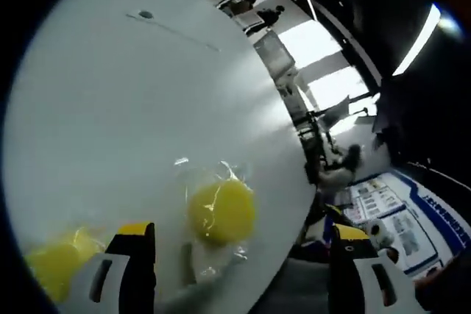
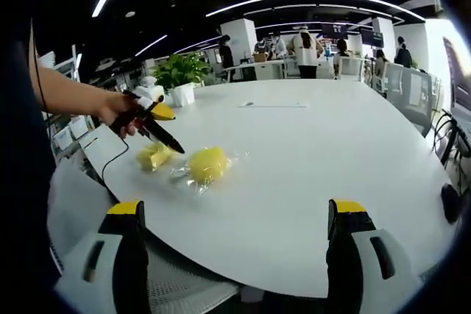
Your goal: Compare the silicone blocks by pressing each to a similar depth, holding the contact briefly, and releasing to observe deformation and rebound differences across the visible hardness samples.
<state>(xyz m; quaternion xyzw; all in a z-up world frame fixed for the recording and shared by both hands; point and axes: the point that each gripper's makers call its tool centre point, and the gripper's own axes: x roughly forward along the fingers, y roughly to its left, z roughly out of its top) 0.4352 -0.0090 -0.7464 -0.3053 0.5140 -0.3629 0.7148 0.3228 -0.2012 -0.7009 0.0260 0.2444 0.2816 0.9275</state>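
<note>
Only the right gripper view shows the spread left gripper [image 2: 171, 143] above two silicone blocks [image 2: 208, 164].

My right gripper [image 2: 234, 215] hangs with jaws wide apart. My left gripper [image 2: 156, 129], gripped in my hand [image 2: 118, 112], is ahead to its left, jaws spread too.
</note>
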